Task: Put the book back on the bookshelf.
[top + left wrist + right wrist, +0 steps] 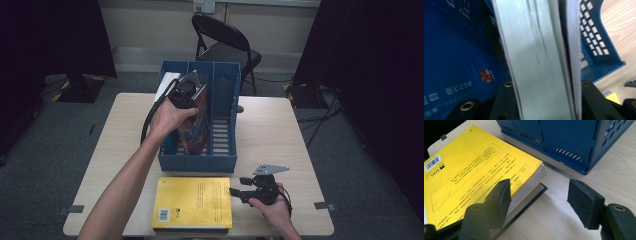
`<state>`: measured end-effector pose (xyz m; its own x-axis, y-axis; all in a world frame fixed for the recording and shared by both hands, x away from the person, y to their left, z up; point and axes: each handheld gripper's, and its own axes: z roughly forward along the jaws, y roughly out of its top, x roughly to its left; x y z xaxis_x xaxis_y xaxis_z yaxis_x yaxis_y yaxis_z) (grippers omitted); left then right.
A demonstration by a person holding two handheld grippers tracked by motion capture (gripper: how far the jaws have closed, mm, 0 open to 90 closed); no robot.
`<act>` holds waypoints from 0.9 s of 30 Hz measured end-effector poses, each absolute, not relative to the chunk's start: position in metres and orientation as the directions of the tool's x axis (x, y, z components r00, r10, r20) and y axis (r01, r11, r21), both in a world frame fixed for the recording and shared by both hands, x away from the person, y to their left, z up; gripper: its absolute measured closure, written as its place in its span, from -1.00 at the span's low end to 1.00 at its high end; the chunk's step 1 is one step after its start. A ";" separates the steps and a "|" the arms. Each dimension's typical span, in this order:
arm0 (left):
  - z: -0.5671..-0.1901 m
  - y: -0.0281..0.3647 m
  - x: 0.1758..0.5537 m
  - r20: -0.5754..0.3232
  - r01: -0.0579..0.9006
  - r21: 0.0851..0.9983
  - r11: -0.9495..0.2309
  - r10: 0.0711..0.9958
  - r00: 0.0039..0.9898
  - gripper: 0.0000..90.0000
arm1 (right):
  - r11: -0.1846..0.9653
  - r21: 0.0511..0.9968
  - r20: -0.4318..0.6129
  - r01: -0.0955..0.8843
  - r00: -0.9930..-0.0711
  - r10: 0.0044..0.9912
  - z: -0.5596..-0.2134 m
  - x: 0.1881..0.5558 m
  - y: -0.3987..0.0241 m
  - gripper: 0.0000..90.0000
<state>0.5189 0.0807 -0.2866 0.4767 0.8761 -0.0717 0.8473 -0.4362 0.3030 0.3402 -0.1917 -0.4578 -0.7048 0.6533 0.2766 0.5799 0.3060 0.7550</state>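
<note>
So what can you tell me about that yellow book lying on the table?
The yellow book is a thick paperback with a glossy-looking cover, lying flat and closed, back cover up: a barcode sits in one corner and a framed block of small print fills the middle. Its pale page edges show along the side. It rests on another dark-edged book, on the wooden table, just in front of the blue file rack. The right gripper stands open at its corner.

overall light: dim room, soft light from above, dark curtains at left and right nearly black
table (280, 130): evenly lit, faint shadows near the blue rack (225, 125)
left gripper view: close book pages (539, 62) blurred, pale sheen
right gripper view: bright, yellow book (474, 167) sharp, near jaws soft
high view: slightly grainy
</note>
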 end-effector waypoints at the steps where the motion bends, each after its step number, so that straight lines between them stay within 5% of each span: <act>1: -0.287 0.080 0.520 -0.079 0.856 0.295 -0.425 0.882 0.465 0.48 | 0.306 0.754 0.277 0.581 -0.704 0.654 -0.458 0.340 -0.192 -0.23; 27: -0.285 0.076 0.525 -0.126 0.882 0.253 -0.396 0.891 0.437 0.62 | 0.300 0.743 0.297 0.598 -0.696 0.653 -0.459 0.342 -0.193 -0.24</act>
